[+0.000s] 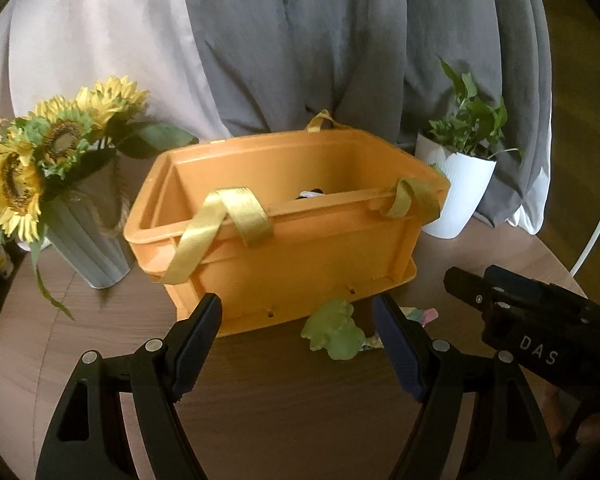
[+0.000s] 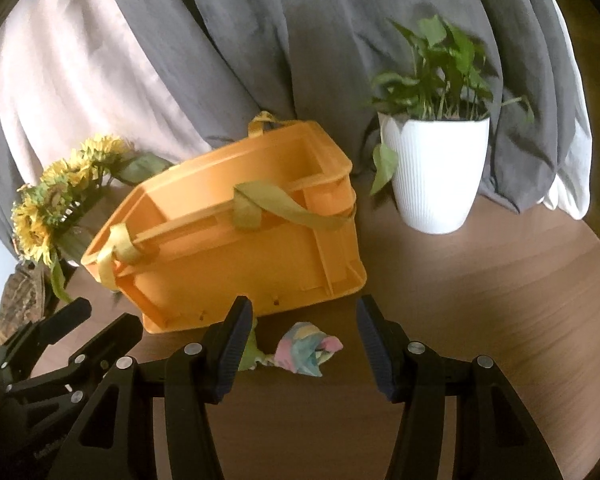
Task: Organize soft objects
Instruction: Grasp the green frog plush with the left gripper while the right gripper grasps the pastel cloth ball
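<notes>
Both sets of jaws stand apart and hold nothing. The left gripper (image 1: pixel 298 344) hangs over the tabletop (image 1: pixel 280 420) with a green soft toy (image 1: pixel 334 334) lying just beyond its tips. The right gripper (image 2: pixel 304 344) frames a pastel soft piece (image 2: pixel 306 350) of pink, yellow and blue.

Both soft things lie on the wood just in front of the orange crate (image 1: pixel 300 248), close to its near wall, and whether they touch it I cannot tell. They look joined or touching, though that is hard to make out.

As I judge it, the sorting is partly done at best: these two are yet to be lifted into the crate. Inside the crate something dark and white (image 1: pixel 310 194) shows just above the near rim; what it is I cannot say. Yellow straps (image 1: pixel 236 216) droop over that rim. Left of the crate stands a vase of sunflowers (image 1: pixel 40 160), right of it a white potted plant (image 1: pixel 456 192).
</notes>
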Tool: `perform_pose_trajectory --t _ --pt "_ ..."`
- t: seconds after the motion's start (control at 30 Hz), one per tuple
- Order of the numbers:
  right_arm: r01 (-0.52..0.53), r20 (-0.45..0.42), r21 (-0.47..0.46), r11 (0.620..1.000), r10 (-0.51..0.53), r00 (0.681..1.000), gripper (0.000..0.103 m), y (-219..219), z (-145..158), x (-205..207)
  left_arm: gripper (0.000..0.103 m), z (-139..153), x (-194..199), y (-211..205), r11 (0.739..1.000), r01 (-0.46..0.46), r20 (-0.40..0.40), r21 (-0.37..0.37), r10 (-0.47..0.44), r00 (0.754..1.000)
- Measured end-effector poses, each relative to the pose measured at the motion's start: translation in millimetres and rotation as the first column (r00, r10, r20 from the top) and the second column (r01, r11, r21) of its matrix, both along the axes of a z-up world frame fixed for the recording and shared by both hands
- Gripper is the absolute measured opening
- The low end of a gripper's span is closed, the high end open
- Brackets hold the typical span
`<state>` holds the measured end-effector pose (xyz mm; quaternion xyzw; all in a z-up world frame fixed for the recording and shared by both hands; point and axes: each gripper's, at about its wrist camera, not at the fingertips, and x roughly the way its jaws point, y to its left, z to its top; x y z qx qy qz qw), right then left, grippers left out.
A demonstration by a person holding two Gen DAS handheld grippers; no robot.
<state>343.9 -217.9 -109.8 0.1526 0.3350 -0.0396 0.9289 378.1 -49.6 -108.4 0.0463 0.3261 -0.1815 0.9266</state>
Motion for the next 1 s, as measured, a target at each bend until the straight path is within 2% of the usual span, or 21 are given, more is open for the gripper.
perform_pose_trajectory --t 0.33,0.8,1.0 --pt "0.001 -0.045 0.03 1.0 0.0 0.999 0.055 -1.2 -26.0 11.1 0.077 -29.2 19.8 -4.6 1.0 0.014 -0.071 -0.027 -0.016 0.997" --pt "0.003 -0.095 0.064 0.998 0.003 0.995 0.055 -4.2 -54.4 28.4 0.077 -57.9 38.4 -12.4 0.999 0.017 -0.13 -0.032 -0.021 0.991" --pt "0.017 -0.098 0.122 0.992 -0.005 0.995 0.055 -12.2 -64.5 32.8 0.076 -66.6 44.0 -15.4 0.998 0.024 -0.169 -0.061 -0.034 0.985"
